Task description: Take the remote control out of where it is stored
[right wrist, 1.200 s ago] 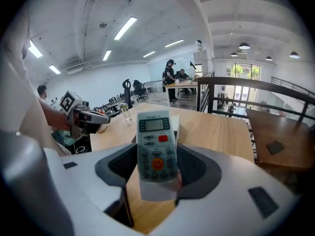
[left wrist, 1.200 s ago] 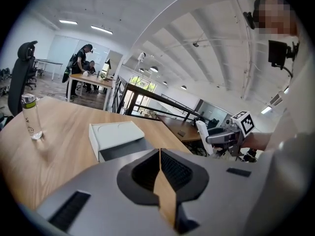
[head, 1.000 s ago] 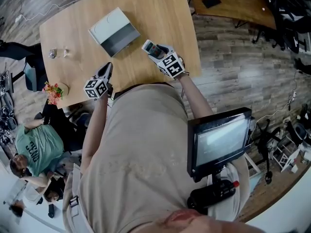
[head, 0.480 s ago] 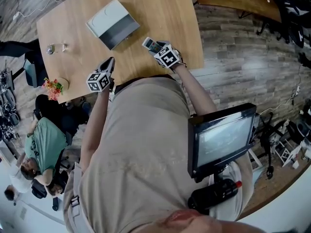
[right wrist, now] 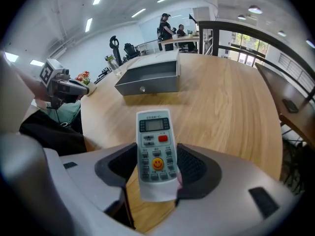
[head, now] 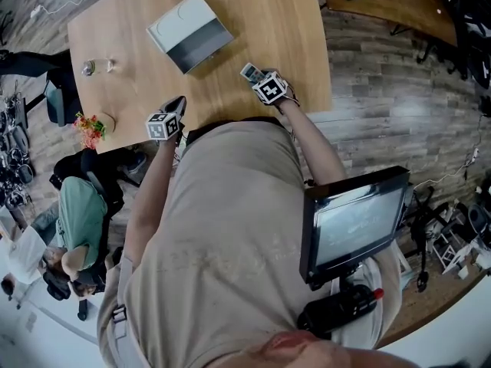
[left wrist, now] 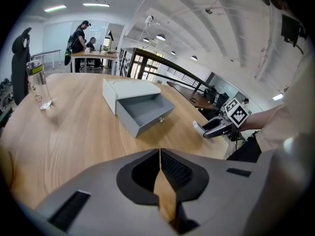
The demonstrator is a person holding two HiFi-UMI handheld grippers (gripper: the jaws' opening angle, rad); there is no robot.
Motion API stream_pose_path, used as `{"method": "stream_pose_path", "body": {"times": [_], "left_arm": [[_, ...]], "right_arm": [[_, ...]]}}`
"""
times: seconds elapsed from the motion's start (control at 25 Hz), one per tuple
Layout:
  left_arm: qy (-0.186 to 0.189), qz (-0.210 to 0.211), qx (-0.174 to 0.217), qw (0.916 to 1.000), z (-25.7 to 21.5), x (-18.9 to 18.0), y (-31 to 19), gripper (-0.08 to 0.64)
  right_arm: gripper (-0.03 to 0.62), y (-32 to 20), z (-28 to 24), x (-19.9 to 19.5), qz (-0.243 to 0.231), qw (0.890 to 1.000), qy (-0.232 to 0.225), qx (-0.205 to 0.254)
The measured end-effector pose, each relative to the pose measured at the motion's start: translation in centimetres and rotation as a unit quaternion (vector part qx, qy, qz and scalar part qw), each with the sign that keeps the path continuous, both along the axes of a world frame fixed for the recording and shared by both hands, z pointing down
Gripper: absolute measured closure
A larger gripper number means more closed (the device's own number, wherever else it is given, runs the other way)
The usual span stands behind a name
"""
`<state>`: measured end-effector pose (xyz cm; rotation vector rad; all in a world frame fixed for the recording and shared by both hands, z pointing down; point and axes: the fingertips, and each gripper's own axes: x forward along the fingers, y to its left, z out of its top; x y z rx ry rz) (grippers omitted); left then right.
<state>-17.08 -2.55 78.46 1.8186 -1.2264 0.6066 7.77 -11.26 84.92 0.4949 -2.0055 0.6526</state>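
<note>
Right gripper view: the right gripper (right wrist: pixel 156 170) pinches the remote control (right wrist: pixel 154 141) over the table (right wrist: pixel 231 107); the left gripper (left wrist: pixel 160 178) has jaws pressed together, empty; the drawer (right wrist: pixel 147 78) stands open

Remote (right wrist: pixel 155 149): lower end hidden within the right gripper's (right wrist: pixel 157 161) jaws; button print too small for us to read.
Bench (head: pixel 276 29): near edge hidden under the person's torso (head: pixel 222 228); far edge cut off at the head view's top.

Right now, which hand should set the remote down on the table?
Right, I think. The right gripper holds the remote over the table; the left gripper is shut and empty.
</note>
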Motion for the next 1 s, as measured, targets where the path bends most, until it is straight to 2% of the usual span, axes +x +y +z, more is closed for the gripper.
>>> {"method": "stream_pose_path", "body": {"times": [0.12, 0.2, 0.32, 0.44, 0.64, 0.72, 0.84, 0.92, 1.0], "left_arm": [[-0.006, 0.005, -0.017, 0.9998, 0.7, -0.5, 0.9, 0.554], [-0.003, -0.007, -0.026, 0.9996, 1.2, -0.7, 1.3, 0.555], [0.016, -0.060, -0.033, 0.9975, 1.6, -1.6, 1.4, 0.554], [0.037, -0.117, -0.031, 0.9919, 1.6, -2.8, 1.0, 0.554], [0.055, -0.151, -0.033, 0.9865, 1.7, -3.6, 1.2, 0.554], [0.086, -0.183, -0.029, 0.9789, 1.7, -3.7, 1.3, 0.555], [0.115, -0.228, -0.025, 0.9667, 1.7, -4.1, 1.4, 0.555], [0.117, -0.237, -0.026, 0.9641, 1.9, -4.2, 1.6, 0.555], [0.117, -0.234, -0.030, 0.9647, 2.2, -4.0, 1.7, 0.555]], "right_arm": [[0.334, 0.1, 1.1, 0.5, 0.005, 1.000, 0.016, -0.005], [0.334, 0.1, 2.1, 0.9, 0.010, 0.999, 0.032, -0.005], [0.334, 0.0, 3.8, 1.5, 0.017, 0.998, 0.060, -0.004], [0.334, -0.5, 4.6, 1.5, 0.035, 0.996, 0.079, 0.017], [0.334, -0.6, 5.1, 1.1, 0.057, 0.994, 0.094, 0.027], [0.333, -0.7, 5.0, 1.0, 0.076, 0.994, 0.076, 0.017], [0.235, -1.0, 4.2, 0.3, 0.147, 0.988, 0.006, -0.034], [0.222, -0.9, 3.6, -0.6, 0.190, 0.977, -0.051, -0.082], [0.222, -0.9, 3.1, -1.3, 0.239, 0.956, -0.105, -0.132]]}}
